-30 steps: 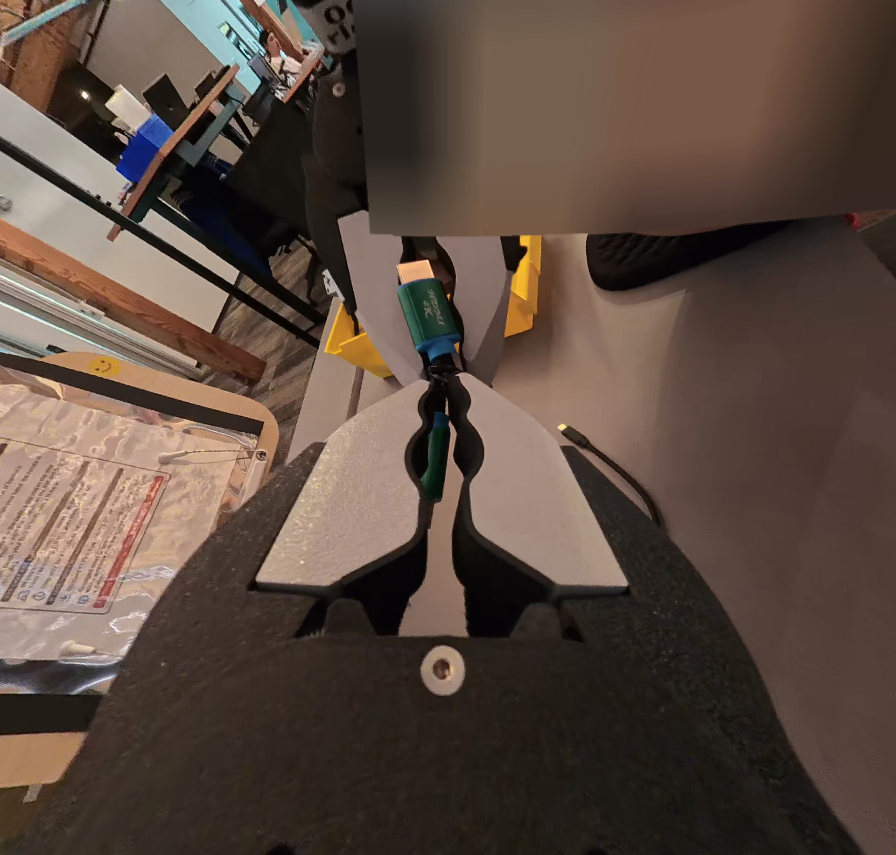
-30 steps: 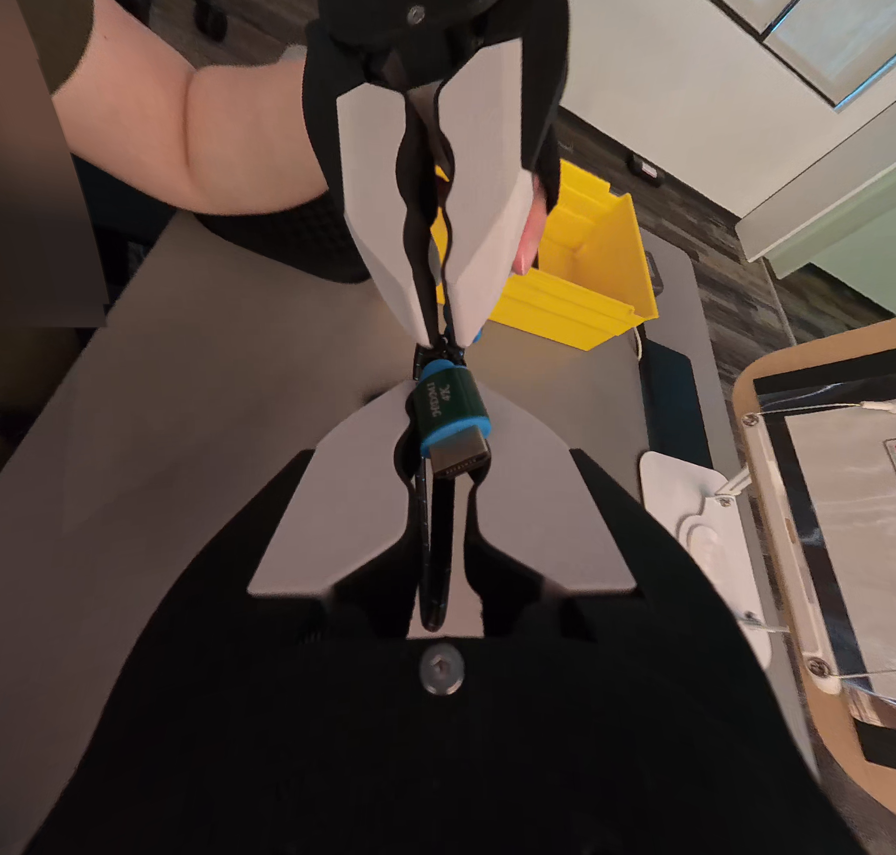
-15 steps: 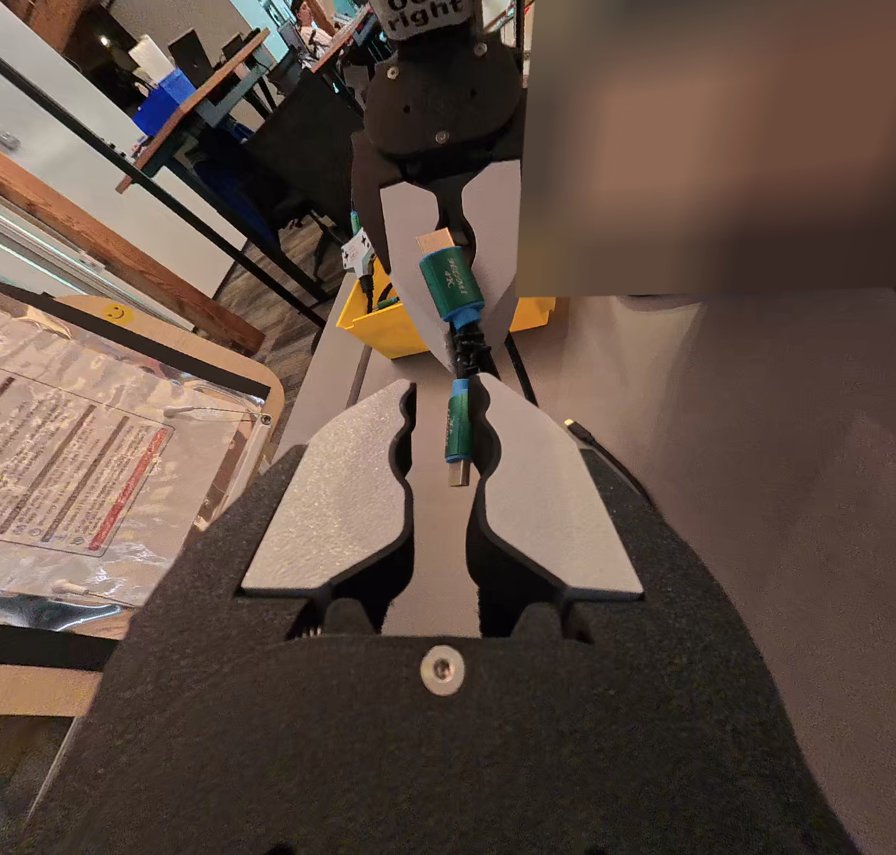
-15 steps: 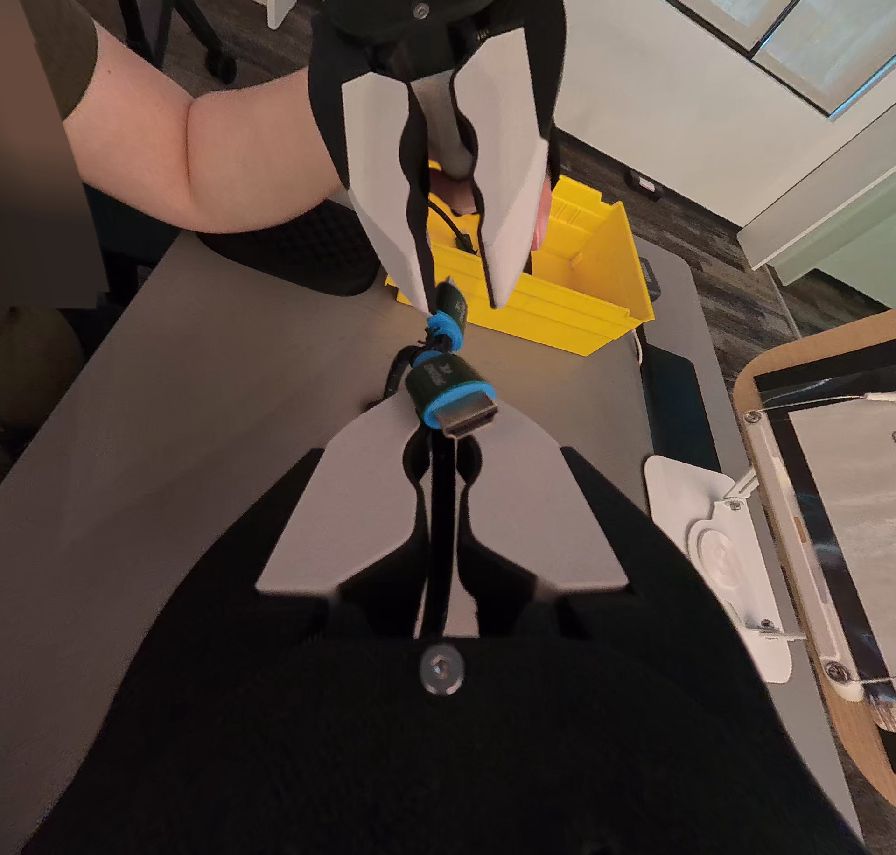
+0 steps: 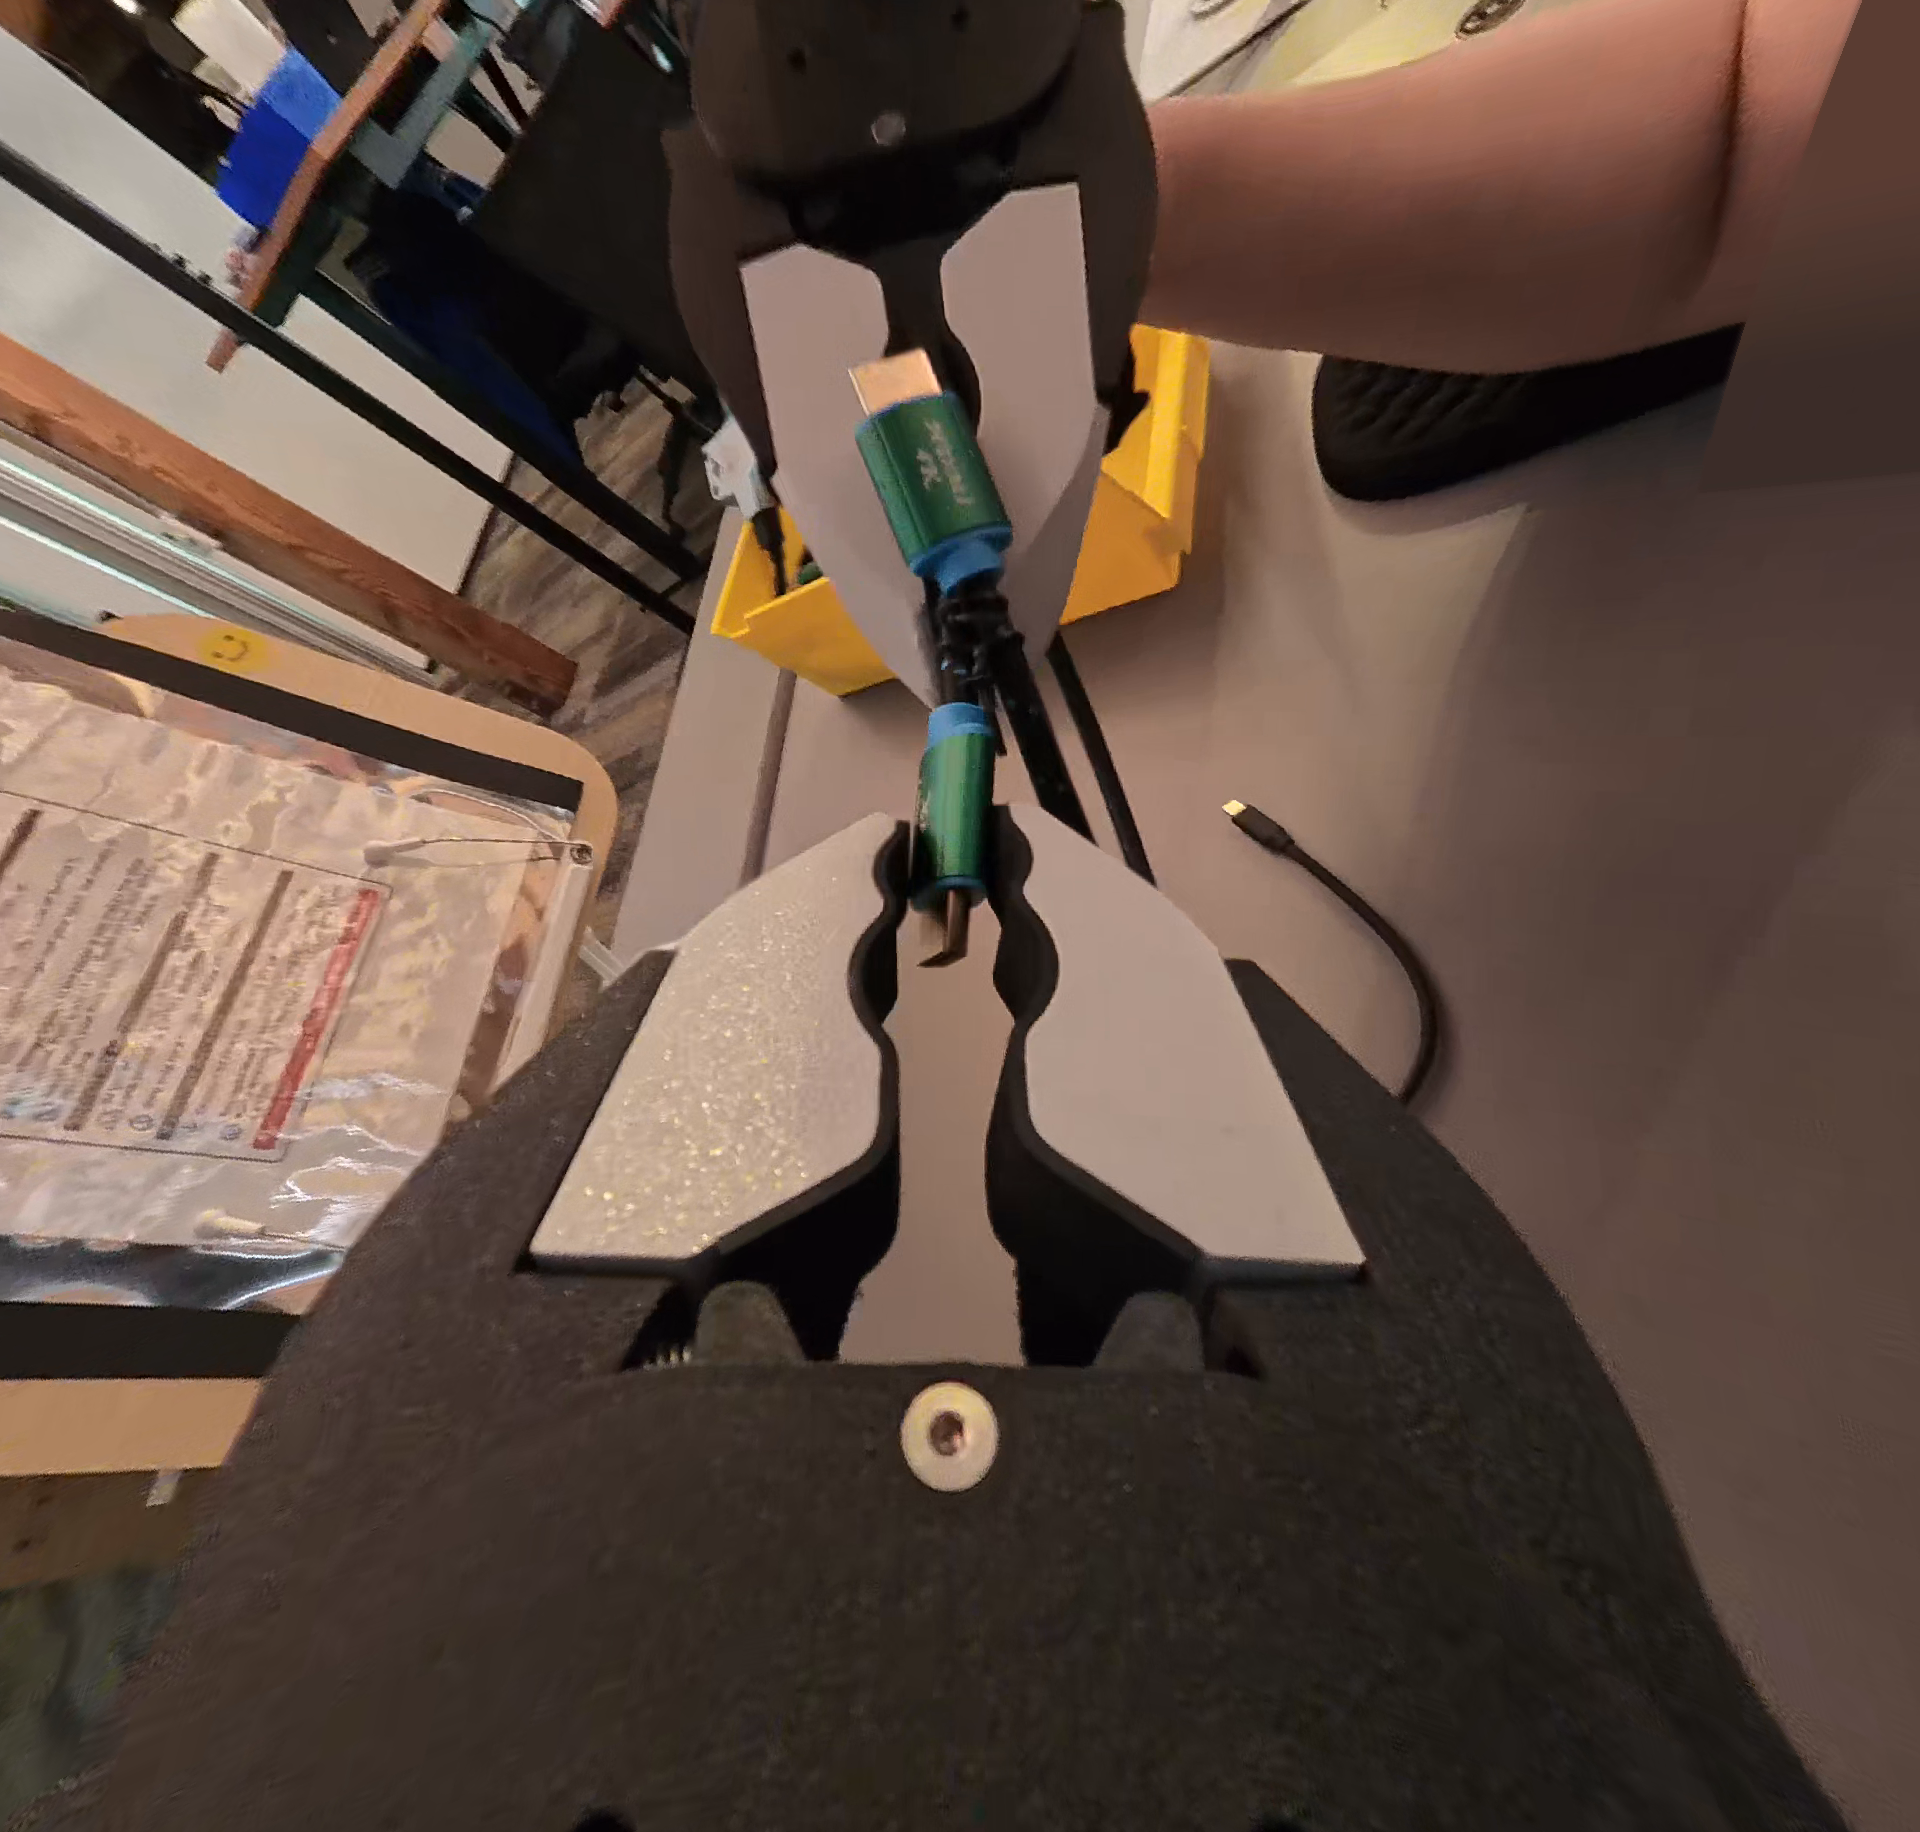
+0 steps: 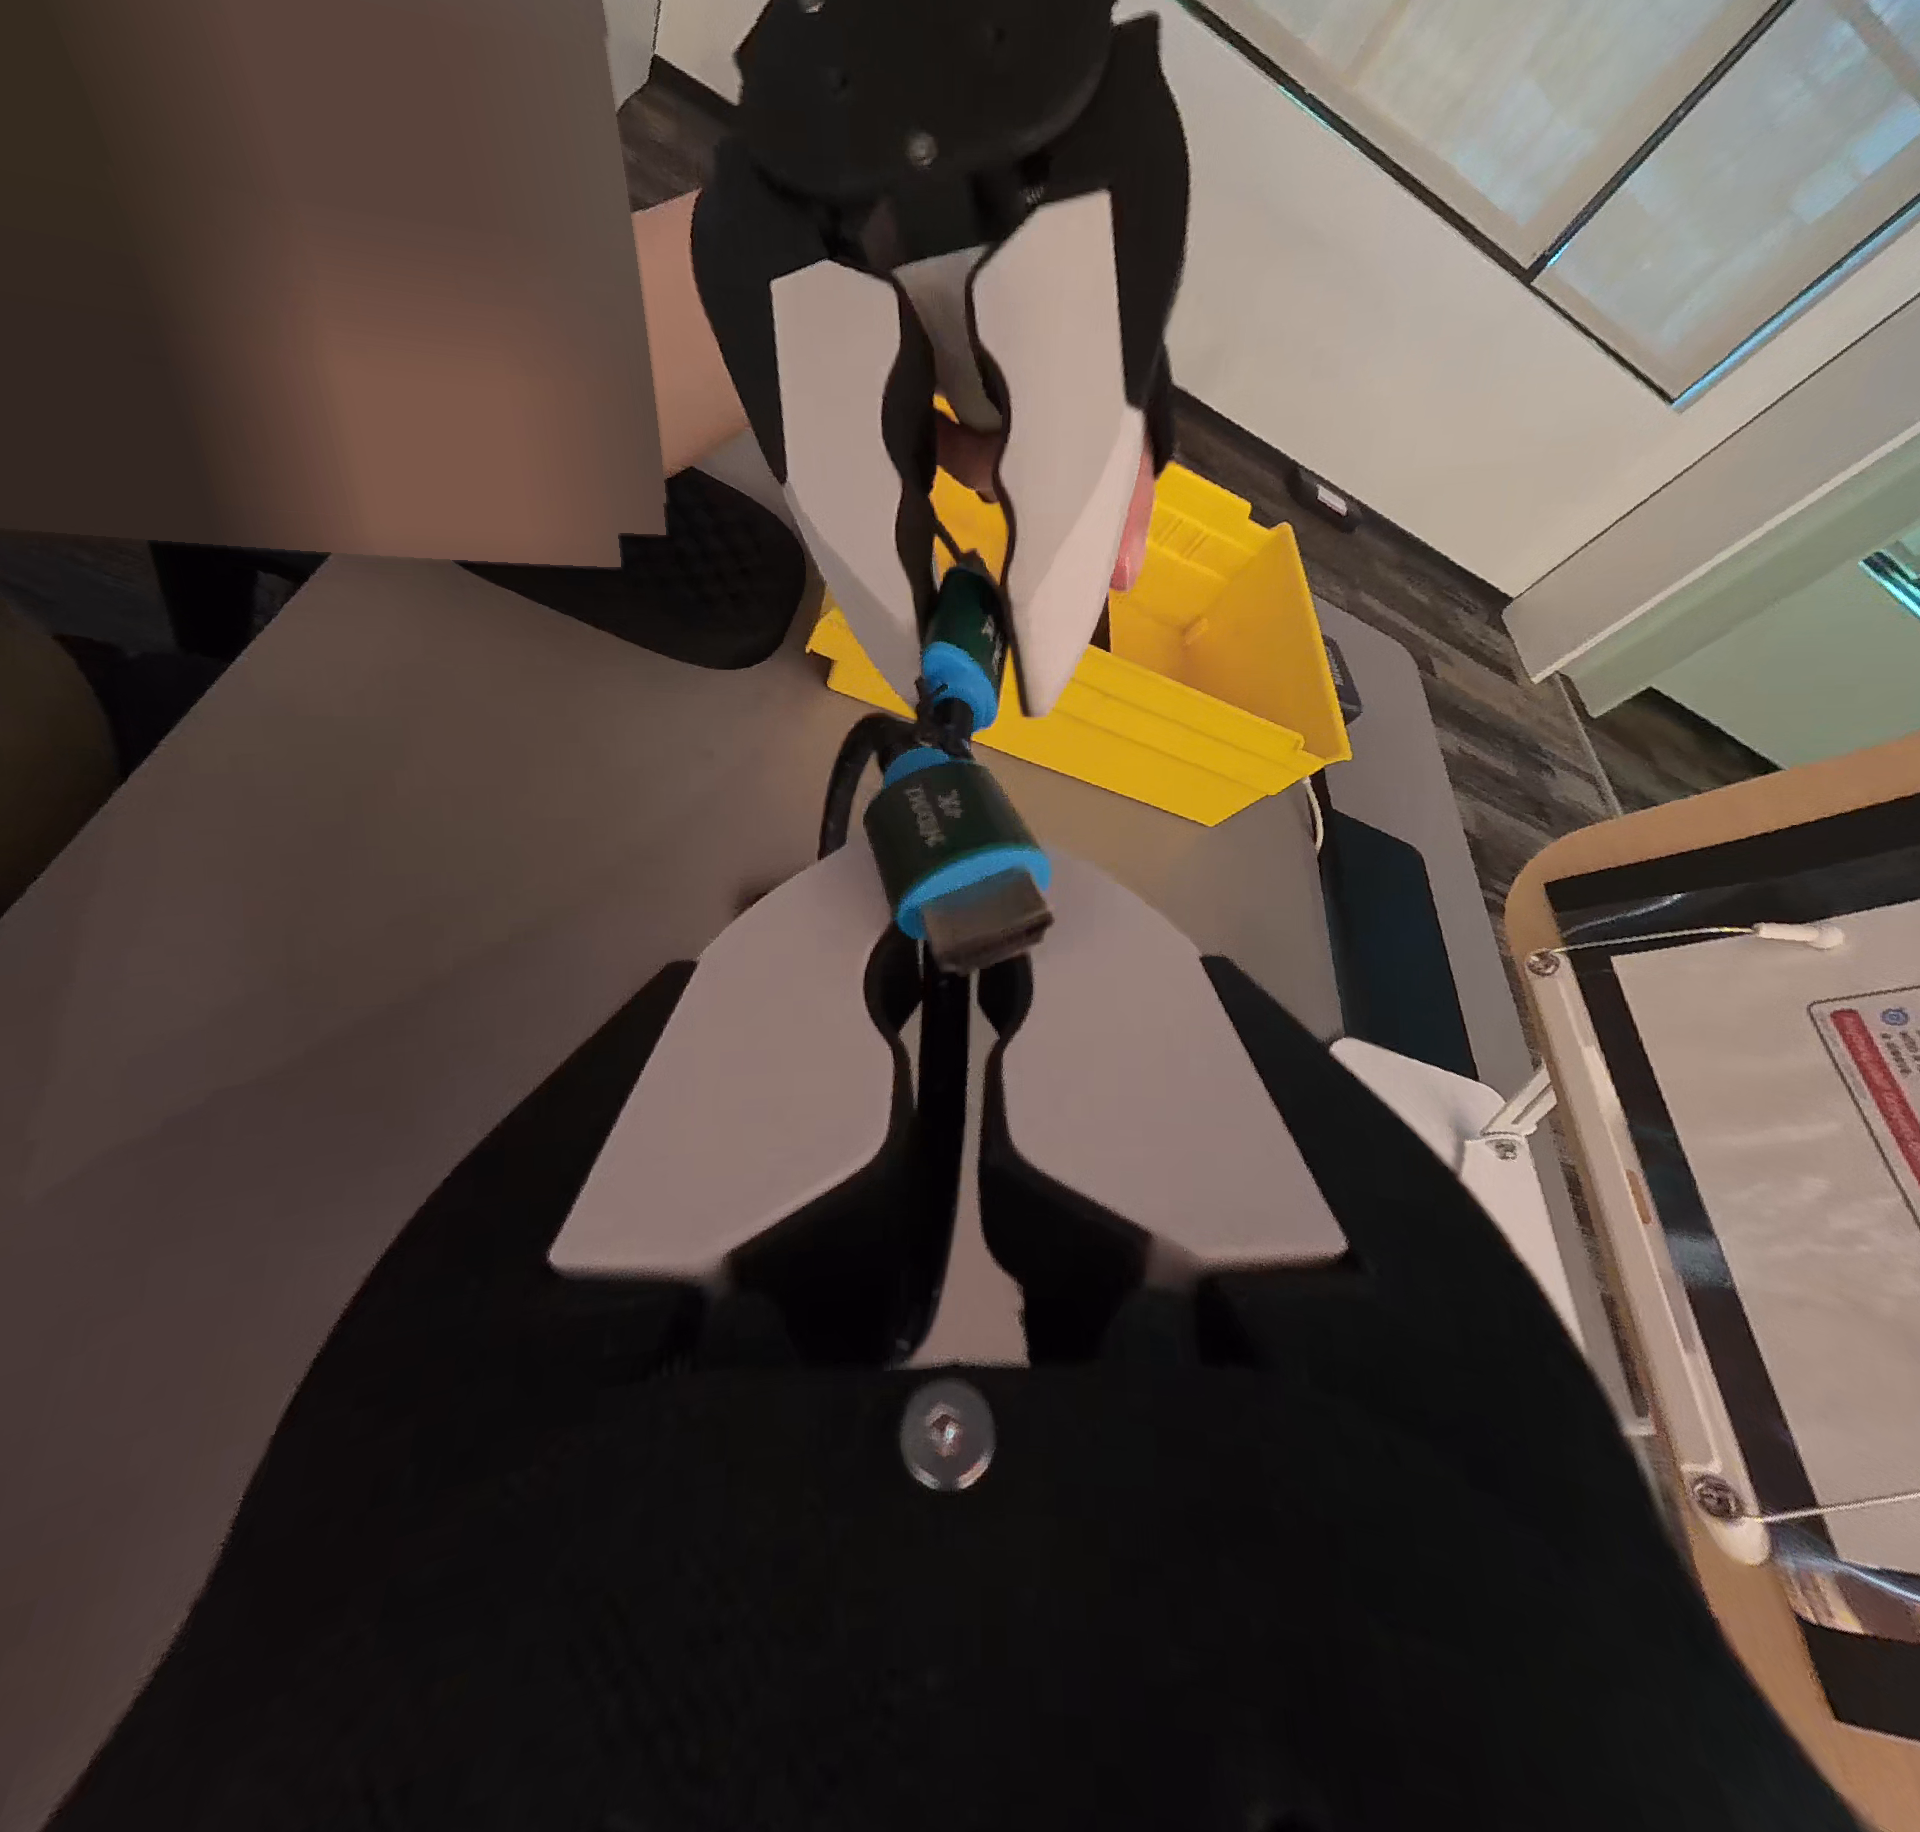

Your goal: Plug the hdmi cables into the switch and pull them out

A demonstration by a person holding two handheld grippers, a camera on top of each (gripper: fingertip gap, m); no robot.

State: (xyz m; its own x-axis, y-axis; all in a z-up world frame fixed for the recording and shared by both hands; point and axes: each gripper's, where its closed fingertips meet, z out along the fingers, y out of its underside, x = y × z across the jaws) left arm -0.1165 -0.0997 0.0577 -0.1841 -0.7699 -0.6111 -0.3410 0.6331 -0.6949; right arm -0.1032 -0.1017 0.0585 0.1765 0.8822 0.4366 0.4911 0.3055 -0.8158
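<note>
Both HDMI plugs are held up above the grey table (image 5: 1558, 639), apparently so that the tied-together cable can be sorted out before any plugging; no switch is in view. The left gripper (image 5: 951, 868) has its fingers narrowly parted around the lower green plug (image 5: 951, 826) — a firm clamp cannot be confirmed. The right gripper (image 6: 951, 935) is closed on the black cable (image 6: 940, 1086). The upper plug (image 5: 925, 478) lies lengthwise along the right fingers, its metal tip aimed at that gripper's body — the lower plug's tip is pointed the opposite way. A yellow bin (image 6: 1195, 733) sits behind.

Opposed close wrist views, seemingly downward
</note>
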